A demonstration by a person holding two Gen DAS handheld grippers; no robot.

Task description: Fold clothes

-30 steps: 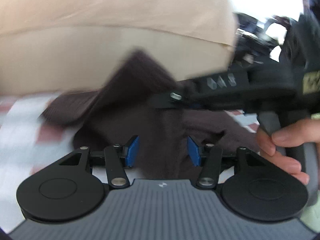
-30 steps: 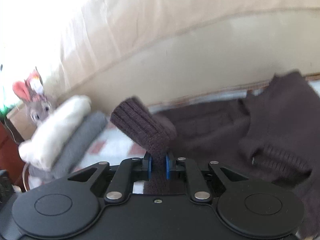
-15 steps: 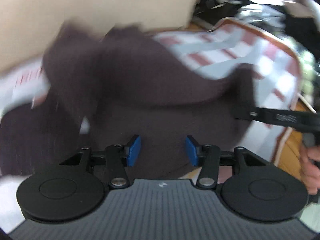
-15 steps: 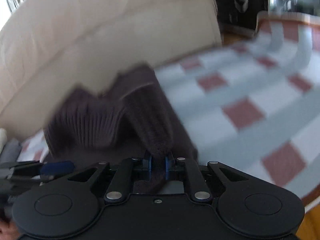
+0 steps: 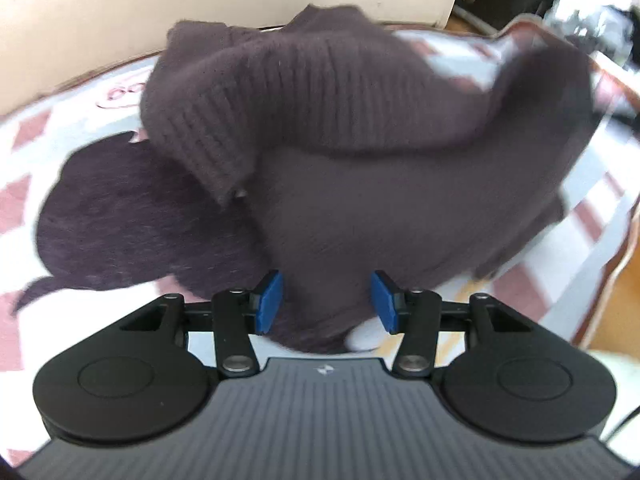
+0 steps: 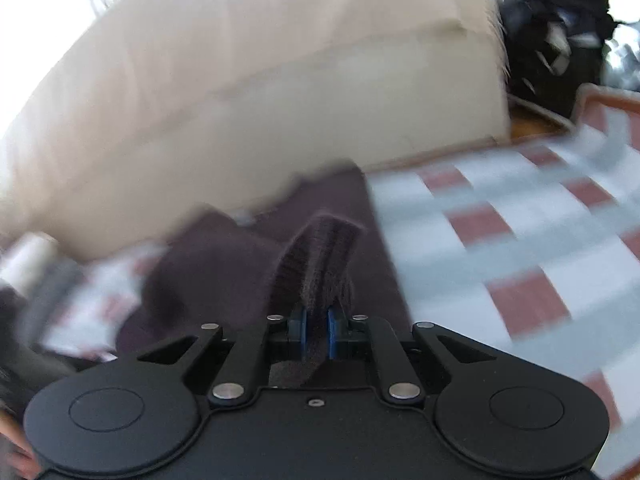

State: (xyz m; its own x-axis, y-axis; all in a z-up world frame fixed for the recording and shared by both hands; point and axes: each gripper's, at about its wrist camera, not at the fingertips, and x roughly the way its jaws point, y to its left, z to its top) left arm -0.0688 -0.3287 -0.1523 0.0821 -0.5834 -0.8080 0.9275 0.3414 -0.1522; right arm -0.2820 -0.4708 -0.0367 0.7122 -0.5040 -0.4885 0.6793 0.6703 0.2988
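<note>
sweater (image 5: 360, 208): dark knit, bunched on checked blanket (image 5: 592, 216), just beyond left tool (image 5: 326, 300)
left tool: pads apart, sweater body between, unpressed
right tool (image 6: 316, 330): clamped on ribbed cuff (image 6: 326, 256)
nearer: right tool, cuff already held

The left gripper (image 5: 326, 301) hangs over a dark brown ribbed knit sweater (image 5: 360, 184), its blue pads (image 5: 269, 300) standing apart with sweater fabric showing in the gap, untouched by either pad. Ahead of it, a ribbed sleeve (image 5: 224, 120) lies folded across the sweater's body. Beneath spreads a red, white and grey checked blanket (image 5: 24, 152); beyond stands a beige sofa (image 5: 160, 4).
</note>
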